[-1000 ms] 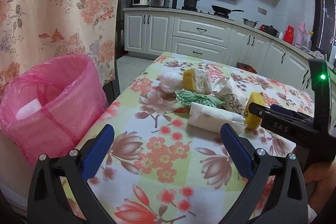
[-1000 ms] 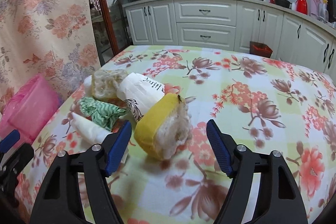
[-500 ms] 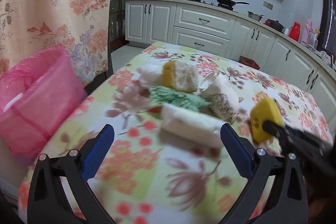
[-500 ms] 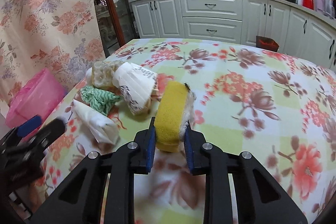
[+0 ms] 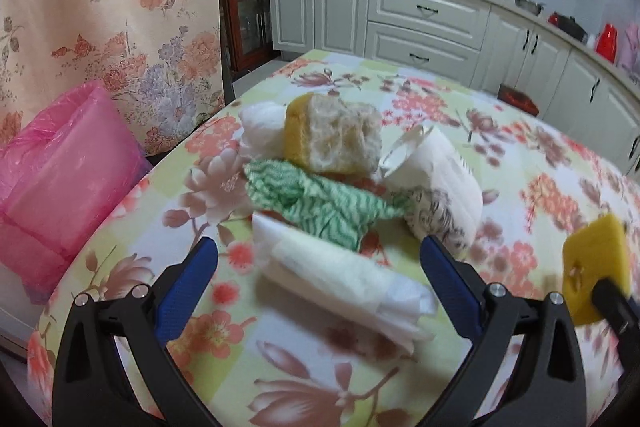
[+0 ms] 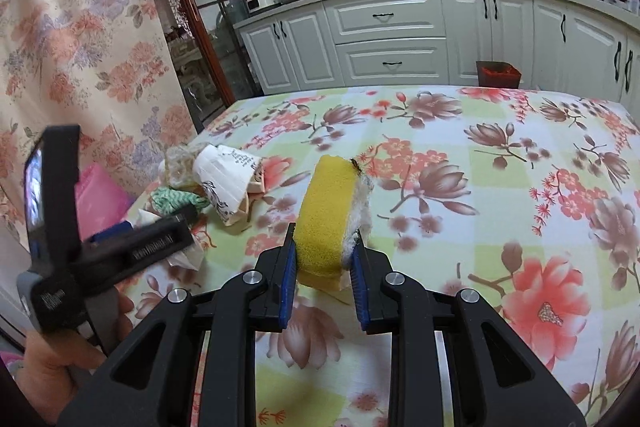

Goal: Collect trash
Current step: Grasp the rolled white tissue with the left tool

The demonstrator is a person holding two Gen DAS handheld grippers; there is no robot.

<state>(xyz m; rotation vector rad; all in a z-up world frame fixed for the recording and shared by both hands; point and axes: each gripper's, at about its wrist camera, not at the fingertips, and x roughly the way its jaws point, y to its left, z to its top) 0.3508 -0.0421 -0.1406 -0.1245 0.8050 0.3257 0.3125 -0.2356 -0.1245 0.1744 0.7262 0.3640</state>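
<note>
Our right gripper (image 6: 323,269) has just clamped its fingers on the yellow sponge chunk (image 6: 327,215); our left gripper (image 5: 318,291), fingers apart, nears the folded white tissue (image 5: 340,277) on the counter (image 6: 500,163).

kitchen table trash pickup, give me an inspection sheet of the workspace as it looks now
surface: table under a floral cloth, bare toward its far and right sides.
job's things: yellow sponge gripped in the right tool; second sponge, green striped rag, white folded wipe, white tissue wad and crushed paper cup piled near the table's left edge; pink-lined bin beside that edge.
clutter: nothing seen beyond the trash pile.
grippers: right tool shut on the yellow sponge, its jaws just closed; left tool open, the folded wipe between its fingers, untouched.
cables: nothing seen.
surroundings: white kitchen cabinets, cookware on the counter, floral curtain.
</note>
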